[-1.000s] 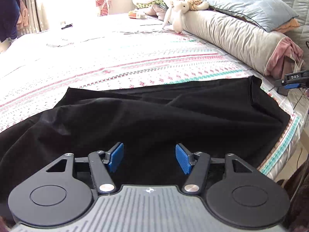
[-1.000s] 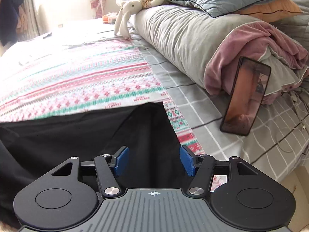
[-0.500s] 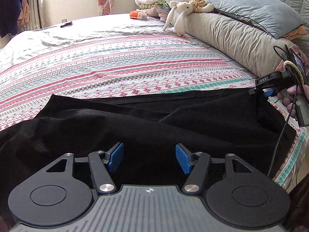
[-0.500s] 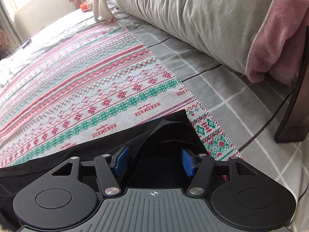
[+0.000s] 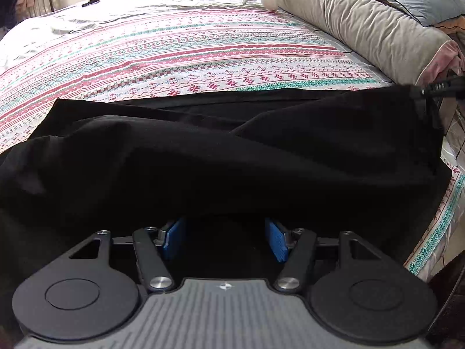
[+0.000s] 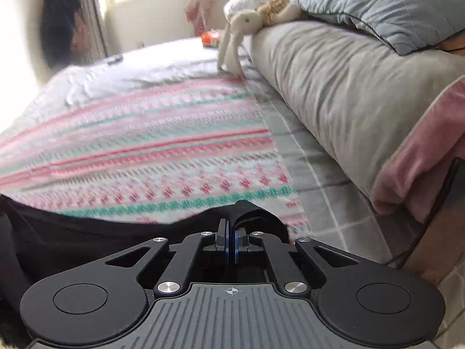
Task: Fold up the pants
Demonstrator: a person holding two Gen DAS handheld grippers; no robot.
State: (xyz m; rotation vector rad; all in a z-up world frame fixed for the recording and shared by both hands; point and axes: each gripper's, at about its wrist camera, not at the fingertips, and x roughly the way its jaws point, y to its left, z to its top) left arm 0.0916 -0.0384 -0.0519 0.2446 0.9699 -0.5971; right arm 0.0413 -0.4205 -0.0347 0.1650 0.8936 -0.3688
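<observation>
across the near edge of the striped blanket [image 5: 203,58] the black pants [image 5: 232,157] lie spread and rumpled. the right gripper [image 6: 231,245] is closing on a bunched corner of them, pads pressing cloth. the left gripper [image 5: 225,240] gapes wide over the near hem, gripping nothing. lifting from one corner alone could drag the pants askew, or that thin pinch may slip free.

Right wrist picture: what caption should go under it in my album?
Right gripper jaws closing on black pants on a striped bed cover.
</observation>
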